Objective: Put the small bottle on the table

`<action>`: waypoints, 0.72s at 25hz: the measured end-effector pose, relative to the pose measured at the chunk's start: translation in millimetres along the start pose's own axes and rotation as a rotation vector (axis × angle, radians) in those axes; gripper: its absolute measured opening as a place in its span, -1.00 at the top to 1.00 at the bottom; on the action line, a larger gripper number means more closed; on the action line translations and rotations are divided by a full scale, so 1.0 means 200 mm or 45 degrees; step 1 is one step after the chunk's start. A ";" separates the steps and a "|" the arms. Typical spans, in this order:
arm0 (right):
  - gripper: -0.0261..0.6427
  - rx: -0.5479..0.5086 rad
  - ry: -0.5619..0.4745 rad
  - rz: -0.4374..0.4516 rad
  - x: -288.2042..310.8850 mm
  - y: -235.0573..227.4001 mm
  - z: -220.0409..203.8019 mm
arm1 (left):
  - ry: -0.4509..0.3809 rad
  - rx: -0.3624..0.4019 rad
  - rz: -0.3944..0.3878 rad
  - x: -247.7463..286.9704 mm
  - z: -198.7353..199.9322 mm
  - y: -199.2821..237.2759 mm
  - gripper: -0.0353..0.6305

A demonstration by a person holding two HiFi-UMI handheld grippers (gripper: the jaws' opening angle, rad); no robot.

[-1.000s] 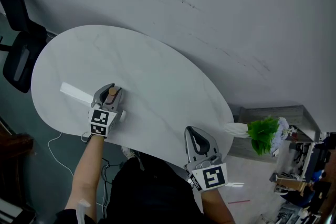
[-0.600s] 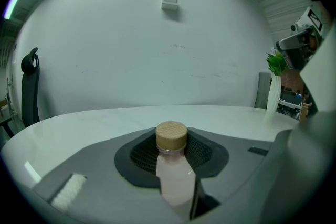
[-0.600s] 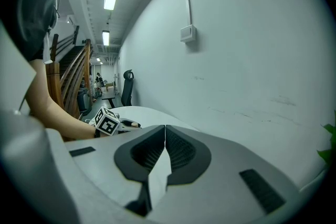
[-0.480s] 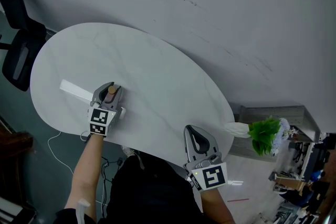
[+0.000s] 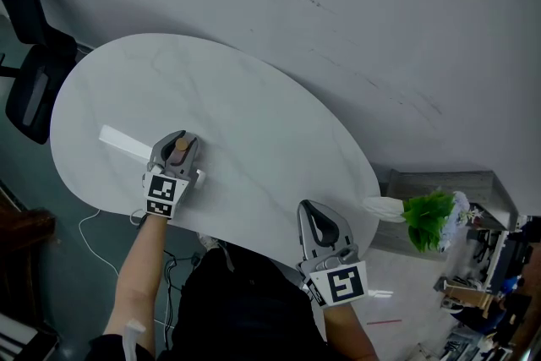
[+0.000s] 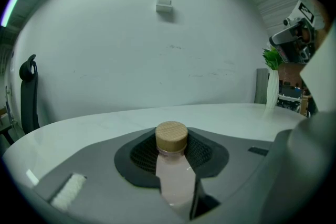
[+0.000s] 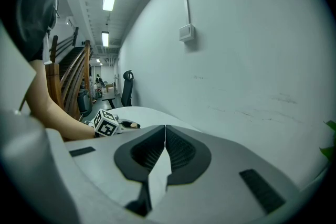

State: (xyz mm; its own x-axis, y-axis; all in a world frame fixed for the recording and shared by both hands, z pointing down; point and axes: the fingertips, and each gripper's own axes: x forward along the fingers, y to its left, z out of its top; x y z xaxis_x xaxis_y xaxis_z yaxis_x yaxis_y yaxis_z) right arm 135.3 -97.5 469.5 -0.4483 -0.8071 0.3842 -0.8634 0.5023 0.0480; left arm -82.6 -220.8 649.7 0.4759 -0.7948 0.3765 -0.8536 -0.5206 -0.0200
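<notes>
Hardly anything has shifted in the last second. Nearest the person, the right gripper (image 5: 313, 214) hangs at the table's near edge, jaws together on nothing. Further out, the left gripper (image 5: 175, 141) stays clamped on the small clear bottle of pale pink liquid with a tan cap (image 6: 173, 176). It is low over the white oval table (image 5: 254, 106), whether touching cannot be told. Judging by this stillness, the bottle is at its spot and only the release remains.

Dim, cool light — sharp (fisheye-warped edges).
</notes>
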 end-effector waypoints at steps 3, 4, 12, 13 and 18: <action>0.90 0.006 0.002 -0.004 -0.01 -0.01 -0.01 | -0.013 -0.007 0.011 0.00 0.00 0.00 0.54; 0.90 0.004 0.000 -0.004 -0.01 -0.01 -0.01 | -0.015 -0.010 0.014 0.00 0.00 0.00 0.54; 0.90 0.015 -0.018 -0.005 -0.05 -0.03 -0.02 | 0.019 0.001 0.018 0.02 0.00 0.00 0.53; 0.90 0.015 -0.020 -0.006 -0.06 -0.03 -0.02 | 0.022 0.003 0.019 0.02 0.00 0.00 0.53; 0.90 0.016 -0.025 -0.009 -0.09 -0.03 -0.02 | 0.021 0.013 0.038 0.02 0.01 0.01 0.51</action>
State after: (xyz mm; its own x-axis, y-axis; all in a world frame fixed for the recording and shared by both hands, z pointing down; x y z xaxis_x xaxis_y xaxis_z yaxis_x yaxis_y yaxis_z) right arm 149.8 -84.2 466.1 -0.4465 -0.8166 0.3659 -0.8693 0.4927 0.0390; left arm -82.5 -225.0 648.9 0.4465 -0.8050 0.3905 -0.8651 -0.4999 -0.0412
